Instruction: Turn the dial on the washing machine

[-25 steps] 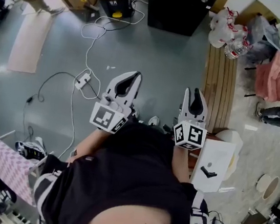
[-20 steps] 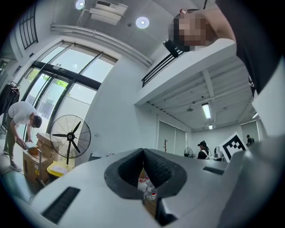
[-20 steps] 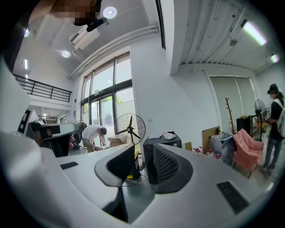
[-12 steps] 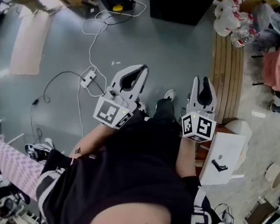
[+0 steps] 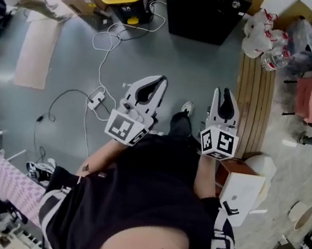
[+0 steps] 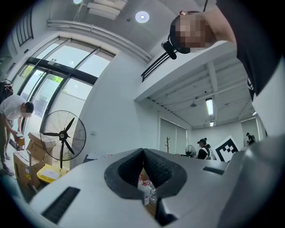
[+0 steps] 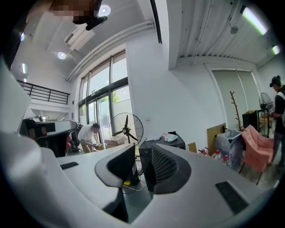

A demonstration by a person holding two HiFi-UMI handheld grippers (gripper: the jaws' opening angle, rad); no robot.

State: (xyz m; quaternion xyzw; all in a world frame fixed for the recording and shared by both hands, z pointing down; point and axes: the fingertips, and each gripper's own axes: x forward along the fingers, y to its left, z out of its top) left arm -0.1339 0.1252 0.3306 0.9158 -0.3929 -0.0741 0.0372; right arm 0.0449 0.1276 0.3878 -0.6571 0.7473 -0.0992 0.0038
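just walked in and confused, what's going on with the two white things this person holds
A person stands on the grey floor holding a white two-jaw tool in each hand, both pointed towards a black box-shaped appliance ahead. The left tool is shut on nothing; the right tool is slightly open and empty. Neither touches anything, so the real work has not started.

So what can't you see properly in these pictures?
- Dial: in no view. The black box that might carry it is cut off by the head view's top edge.
- Bottles: left gripper view, mostly hidden behind the left gripper.
- Floor right below the person: head view, covered by the black shirt.
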